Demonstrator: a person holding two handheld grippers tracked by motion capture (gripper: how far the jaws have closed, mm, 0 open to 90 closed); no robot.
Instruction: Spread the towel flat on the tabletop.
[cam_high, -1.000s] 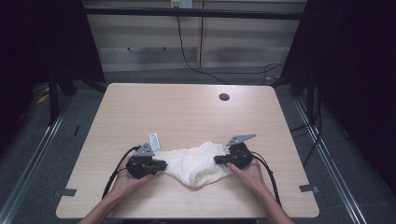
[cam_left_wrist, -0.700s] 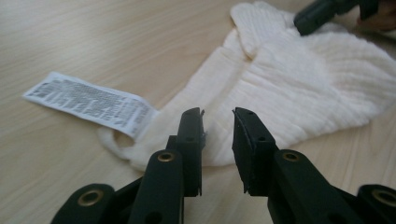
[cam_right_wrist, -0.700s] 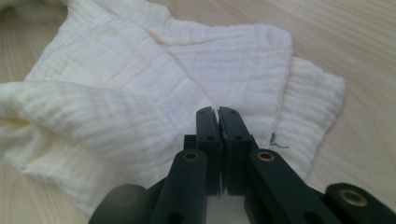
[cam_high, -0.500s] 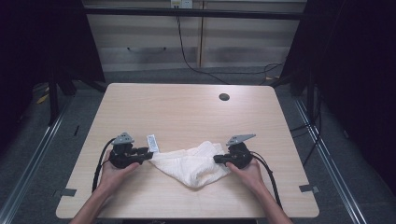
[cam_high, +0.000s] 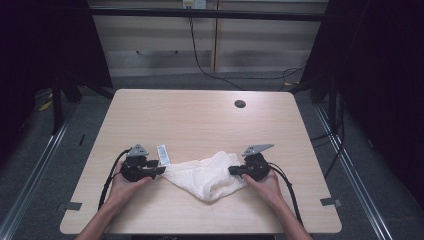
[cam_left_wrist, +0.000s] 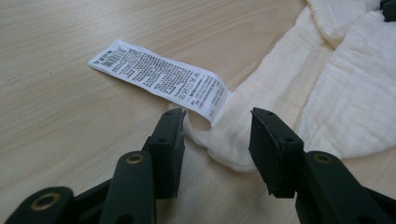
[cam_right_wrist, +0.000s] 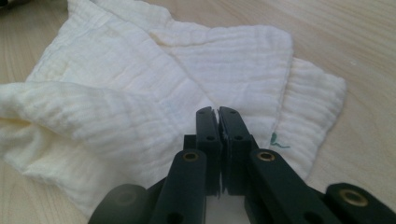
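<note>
A cream crinkled cloth (cam_high: 205, 177) lies rumpled on the wooden table (cam_high: 200, 120) near its front edge, between the two grippers. A white printed care label (cam_high: 163, 154) sticks out from its left corner. My left gripper (cam_high: 160, 171) is at that corner. In the left gripper view the jaws (cam_left_wrist: 217, 135) have just been opening, and the cloth's corner (cam_left_wrist: 224, 144) lies loose between them beside the label (cam_left_wrist: 159, 77). My right gripper (cam_high: 232, 170) is shut on the cloth's right edge. In the right gripper view its jaws (cam_right_wrist: 218, 116) pinch a fold of the cloth (cam_right_wrist: 140, 84).
A dark round grommet (cam_high: 240, 104) sits in the table's far right part. Grey tape marks (cam_high: 72, 205) lie at the near corners. Cabinets (cam_high: 165, 45) and cables stand behind the table. A small green thread mark (cam_right_wrist: 275, 140) shows on the cloth's edge.
The left gripper moved to the left, drawing the cloth's left corner out flatter, and its jaws came apart. The right gripper stayed where it was.
</note>
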